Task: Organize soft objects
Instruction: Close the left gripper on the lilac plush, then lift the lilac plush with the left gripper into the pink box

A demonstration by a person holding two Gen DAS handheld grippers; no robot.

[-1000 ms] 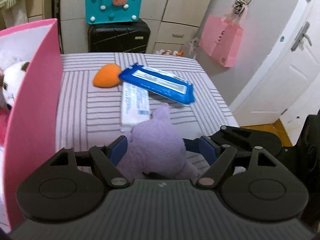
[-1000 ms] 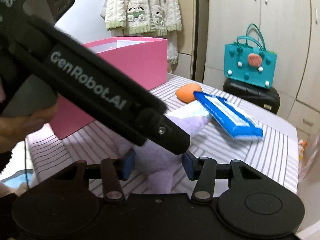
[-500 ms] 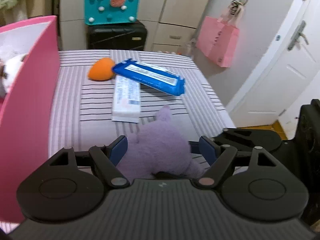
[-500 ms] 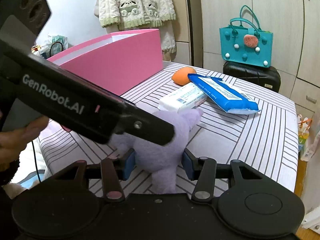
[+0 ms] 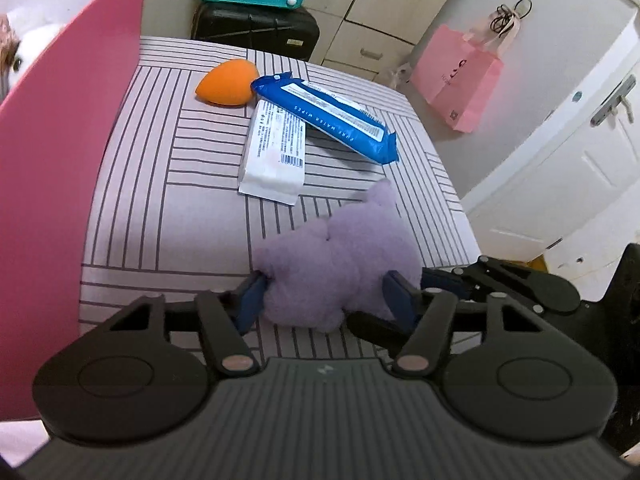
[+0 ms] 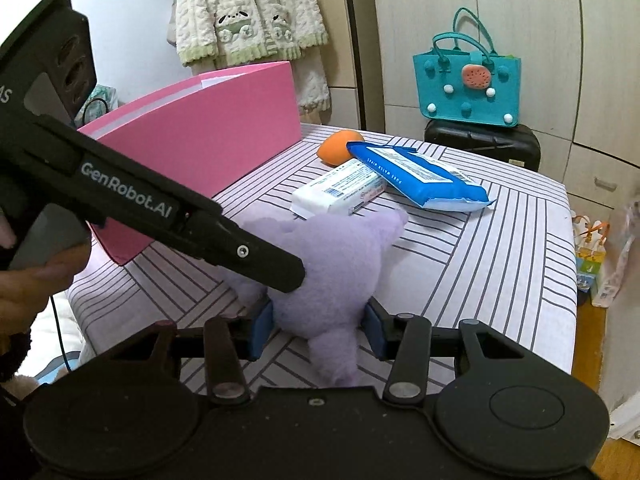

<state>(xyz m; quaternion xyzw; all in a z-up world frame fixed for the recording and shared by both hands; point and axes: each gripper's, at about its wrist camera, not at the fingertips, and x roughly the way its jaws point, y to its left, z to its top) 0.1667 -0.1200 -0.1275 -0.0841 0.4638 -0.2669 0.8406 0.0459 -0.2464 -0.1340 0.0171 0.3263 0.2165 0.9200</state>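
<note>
A purple plush toy (image 5: 340, 256) is held above the striped table (image 5: 168, 208). My left gripper (image 5: 322, 300) is shut on one side of it. My right gripper (image 6: 316, 330) is shut on its other side (image 6: 336, 264). An orange soft egg (image 5: 226, 82), a white tissue pack (image 5: 274, 150) and a blue wipes pack (image 5: 326, 114) lie further back on the table. A pink box (image 5: 52, 152) stands at the left, with a white plush toy (image 5: 18, 60) inside it.
A teal bag (image 6: 466, 88) sits on a black suitcase (image 6: 484, 146) behind the table. A pink paper bag (image 5: 458, 82) hangs by the white door (image 5: 568, 168). The table's right edge drops to the floor.
Both grippers have lifted the purple plush higher and drawn back from the packs. The left wrist view has tilted down toward the table.
</note>
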